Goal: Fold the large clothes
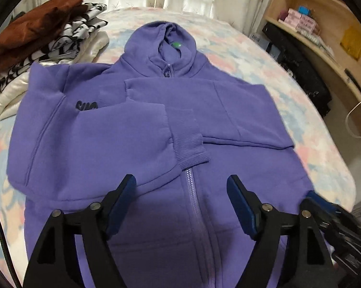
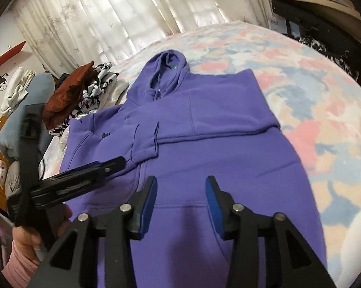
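Observation:
A purple zip hoodie [image 1: 142, 148] lies flat, front up, on the bed, hood toward the curtain, both sleeves folded across the chest. It also shows in the right wrist view [image 2: 216, 129]. My left gripper [image 1: 181, 182] is open and empty, hovering above the zipper just below the ribbed cuff [image 1: 190, 144]. It shows from the side in the right wrist view [image 2: 118, 162]. My right gripper [image 2: 180, 184] is open and empty above the hoodie's lower front near the pocket seam. Part of it shows at the right edge of the left wrist view [image 1: 324, 206].
The bed has a pastel floral cover [image 2: 312, 100]. A pile of folded clothes, brown on top, lies at the far left [image 1: 43, 38] [image 2: 79, 93]. Wooden shelves with boxes [image 1: 324, 24] stand right of the bed. A curtain [image 2: 108, 12] hangs behind.

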The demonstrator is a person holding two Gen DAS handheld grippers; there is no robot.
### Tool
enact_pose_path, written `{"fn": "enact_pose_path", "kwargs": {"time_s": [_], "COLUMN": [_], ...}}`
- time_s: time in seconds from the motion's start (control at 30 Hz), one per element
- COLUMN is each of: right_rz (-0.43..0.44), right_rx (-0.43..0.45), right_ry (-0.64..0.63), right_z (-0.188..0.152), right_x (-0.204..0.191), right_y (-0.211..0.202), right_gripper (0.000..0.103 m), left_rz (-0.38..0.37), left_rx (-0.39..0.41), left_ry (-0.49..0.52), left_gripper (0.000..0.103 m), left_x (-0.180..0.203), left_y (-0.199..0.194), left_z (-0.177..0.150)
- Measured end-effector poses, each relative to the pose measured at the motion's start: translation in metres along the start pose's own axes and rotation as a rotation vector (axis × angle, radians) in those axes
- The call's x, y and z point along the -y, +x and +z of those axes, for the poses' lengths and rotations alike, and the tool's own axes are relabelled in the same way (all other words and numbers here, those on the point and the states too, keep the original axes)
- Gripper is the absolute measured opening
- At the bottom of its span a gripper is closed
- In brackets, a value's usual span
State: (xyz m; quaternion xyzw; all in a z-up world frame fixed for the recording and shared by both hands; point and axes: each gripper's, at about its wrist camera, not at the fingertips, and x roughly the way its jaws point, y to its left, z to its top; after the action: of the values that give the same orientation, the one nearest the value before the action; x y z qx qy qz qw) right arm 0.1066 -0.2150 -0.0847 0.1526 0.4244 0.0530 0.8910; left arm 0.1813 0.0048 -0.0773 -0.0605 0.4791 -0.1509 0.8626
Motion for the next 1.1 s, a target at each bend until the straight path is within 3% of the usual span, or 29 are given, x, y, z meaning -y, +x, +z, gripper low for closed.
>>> {"fn": "enact_pose_path", "kwargs": {"time_s": [0.13, 0.3, 0.43, 0.57, 0.7, 0.8, 0.83, 0.9, 1.0, 1.1], "right_rz": [0.059, 0.13, 0.21, 0.203, 0.15, 0.06, 0.051, 0.153, 0.167, 0.14], "right_rx": [-0.044, -0.115, -0.186, -0.239, -0.259, -0.243, -0.223, -0.151, 0.037, 0.217], "right_ry": [-0.006, 0.01, 0.1, 0.156, 0.107, -0.043, -0.094, -0.147, -0.236, -0.233], "right_z": [0.0, 0.012, 0.033, 0.052, 0.057, 0.061, 0.065, 0.078, 0.1, 0.121], "right_x": [-0.011, -0.026, -0.025, -0.026, -0.043, -0.073, -0.081, -0.094, -0.109, -0.1], "right_y": [0.016, 0.045, 0.085, 0.137, 0.172, 0.17, 0.164, 0.138, 0.084, 0.039], "right_gripper": [0.042, 0.05, 0.052, 0.052, 0.052, 0.032, 0.009, 0.01, 0.009, 0.009], "left_rz": [-0.045, 0.036, 0.105, 0.104, 0.099, 0.112, 0.116, 0.122, 0.127, 0.125], "left_rx": [0.043, 0.1, 0.113, 0.121, 0.134, 0.141, 0.146, 0.161, 0.184, 0.198], "left_ry": [-0.045, -0.066, -0.1, -0.184, -0.236, -0.248, -0.252, -0.26, -0.276, -0.281], "left_gripper": [0.077, 0.077, 0.077, 0.077, 0.077, 0.077, 0.077, 0.077, 0.077, 0.077], "left_x": [-0.021, -0.054, -0.081, -0.109, -0.125, -0.132, -0.134, -0.135, -0.138, -0.139], "left_y": [-0.03, -0.063, -0.071, -0.073, -0.073, -0.074, -0.075, -0.075, -0.076, -0.074], "left_z": [-0.008, -0.03, -0.04, -0.048, -0.054, -0.055, -0.056, -0.055, -0.054, -0.053]}}
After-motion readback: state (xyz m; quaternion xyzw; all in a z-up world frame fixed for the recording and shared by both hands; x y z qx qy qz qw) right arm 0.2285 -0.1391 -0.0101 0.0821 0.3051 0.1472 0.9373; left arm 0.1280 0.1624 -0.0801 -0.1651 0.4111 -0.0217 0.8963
